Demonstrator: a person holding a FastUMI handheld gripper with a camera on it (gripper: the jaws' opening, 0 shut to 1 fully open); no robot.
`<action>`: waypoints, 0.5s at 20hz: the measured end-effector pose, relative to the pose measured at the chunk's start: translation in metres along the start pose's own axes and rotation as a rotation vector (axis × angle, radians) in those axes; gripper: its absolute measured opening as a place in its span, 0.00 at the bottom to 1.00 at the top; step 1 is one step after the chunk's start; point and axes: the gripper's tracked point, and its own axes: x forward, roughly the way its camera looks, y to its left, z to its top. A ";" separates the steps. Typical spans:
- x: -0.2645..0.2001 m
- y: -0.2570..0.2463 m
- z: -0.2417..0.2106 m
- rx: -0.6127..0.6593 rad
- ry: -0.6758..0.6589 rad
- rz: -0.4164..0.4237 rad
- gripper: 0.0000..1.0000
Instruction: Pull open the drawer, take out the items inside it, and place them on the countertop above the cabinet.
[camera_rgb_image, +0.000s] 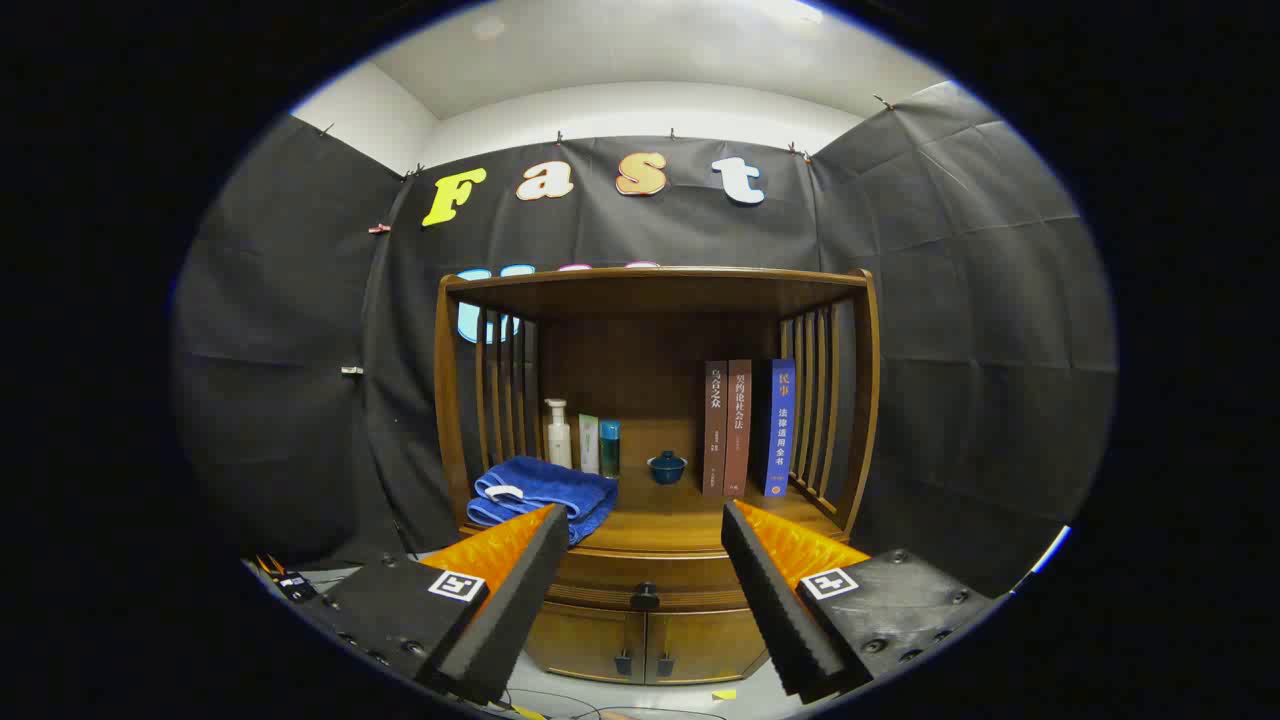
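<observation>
Lining up on the drawer (645, 578).
My fingers (640, 590) are spread wide, empty, framing the knob (645, 597) for a pull.

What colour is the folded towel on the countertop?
Blue; the gripper view shows the towel best.

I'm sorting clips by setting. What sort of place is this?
Likely a staged recording booth rather than a real home: black cloth wall all around, one wooden cabinet dressed with books and a folded blue towel. The open tongs point at its closed drawer.
</observation>
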 end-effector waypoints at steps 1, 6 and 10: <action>0.000 0.000 0.000 0.003 -0.001 0.000 0.99; 0.004 -0.002 0.002 0.015 -0.007 -0.005 0.99; 0.006 -0.005 0.004 0.020 -0.015 -0.010 0.99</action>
